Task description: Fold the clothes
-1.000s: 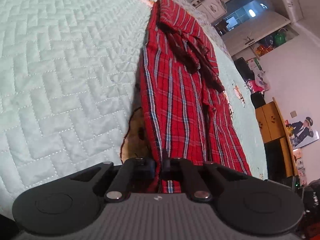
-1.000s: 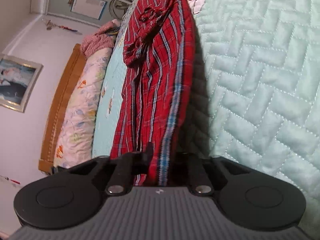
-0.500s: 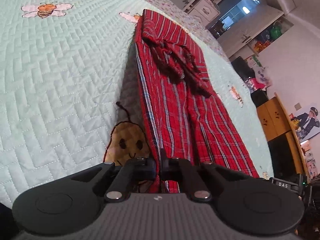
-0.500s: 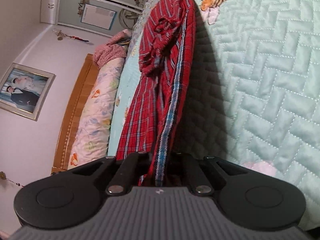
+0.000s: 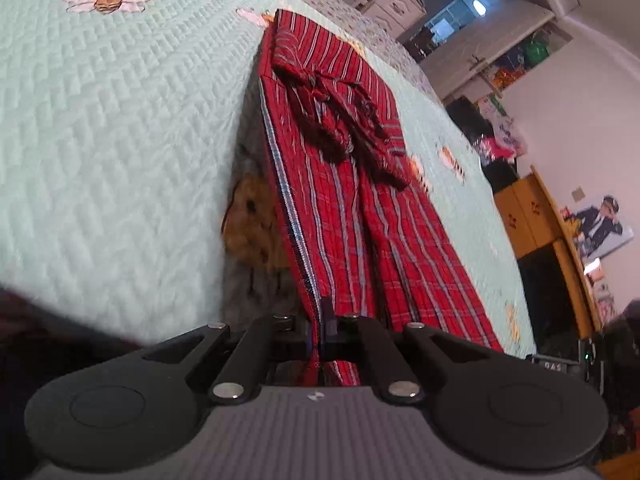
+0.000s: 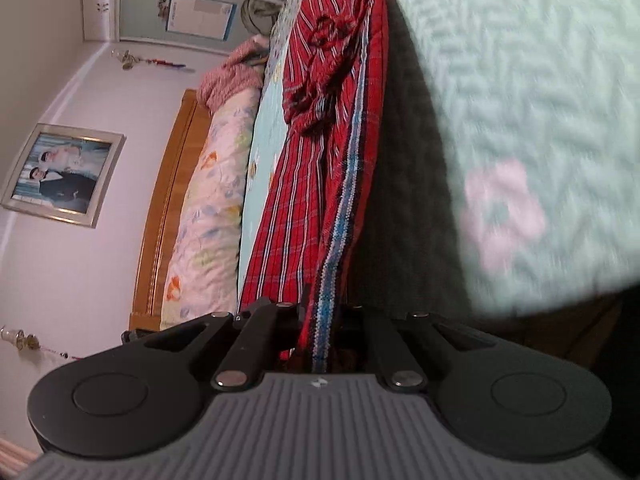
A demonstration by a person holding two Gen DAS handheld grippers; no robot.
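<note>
Both tongs are in play here, 2 of them, and each has a bite of the same garment. The left tongs (image 5: pixel 320 330) are clamped tight on the near edge of the red plaid garment (image 5: pixel 340 184), the cloth pinched right between the tips. Over in the right wrist view, the right tongs (image 6: pixel 320 320) are closed on the red plaid garment (image 6: pixel 332 140) too, gripping the striped blue-and-white hem that runs straight down into them.

The garment lies stretched long across the quilted mint bedspread (image 5: pixel 120 120), its near end lifted off the bed at the tongs and throwing a dark shadow on the quilt beside it. Partway up the garment a bunched, knotted-looking fold of the same cloth sits on top. Just left of the garment, a brown pear figure (image 5: pixel 252 224) stitched on the bedspread peeks out from under the lifted edge, and farther from the garment, up and to the left, there is a stitched bee (image 5: pixel 108 0).

From the right side, beyond the garment, a floral pillow (image 6: pixel 204 208) lines the wooden headboard (image 6: pixel 168 200), with a framed photo (image 6: pixel 60 172) on the wall past that. The bedspread on the garment's right is motion-blurred.
</note>
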